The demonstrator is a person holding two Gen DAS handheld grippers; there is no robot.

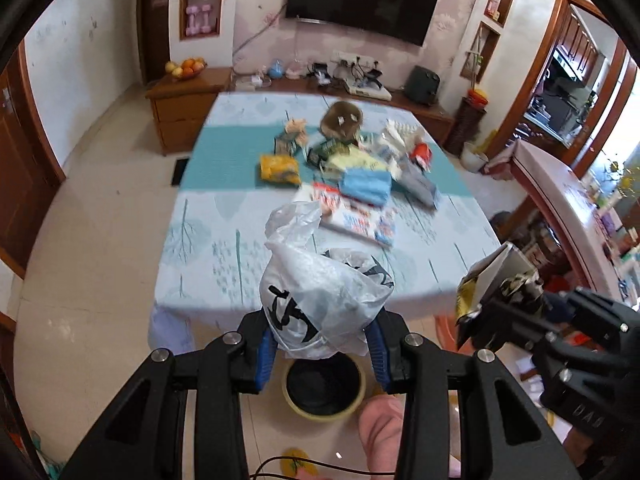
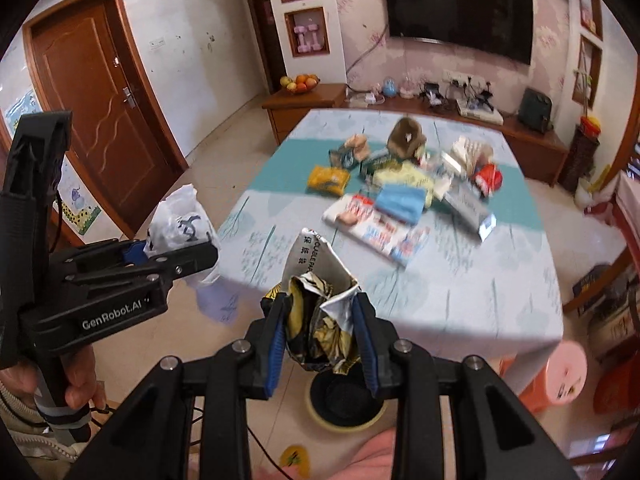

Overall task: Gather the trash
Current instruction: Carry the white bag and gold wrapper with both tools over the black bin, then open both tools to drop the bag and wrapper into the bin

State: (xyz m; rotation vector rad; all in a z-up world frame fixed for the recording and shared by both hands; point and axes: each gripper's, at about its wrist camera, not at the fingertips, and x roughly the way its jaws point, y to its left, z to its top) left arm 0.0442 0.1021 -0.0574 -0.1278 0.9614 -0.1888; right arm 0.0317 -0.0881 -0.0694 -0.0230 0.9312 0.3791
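Note:
My left gripper is shut on a crumpled white plastic bag with black print, held above a round bin with a black liner on the floor. The bag also shows in the right wrist view at the left. My right gripper is shut on a crumpled gold, black and white wrapper, above the same bin. That wrapper shows at the right of the left wrist view. More trash lies piled on the table.
The table has a blue and white cloth, its near edge just beyond both grippers. A wooden cabinet and TV stand behind. A pink stool stands at the right. A brown door is at the left.

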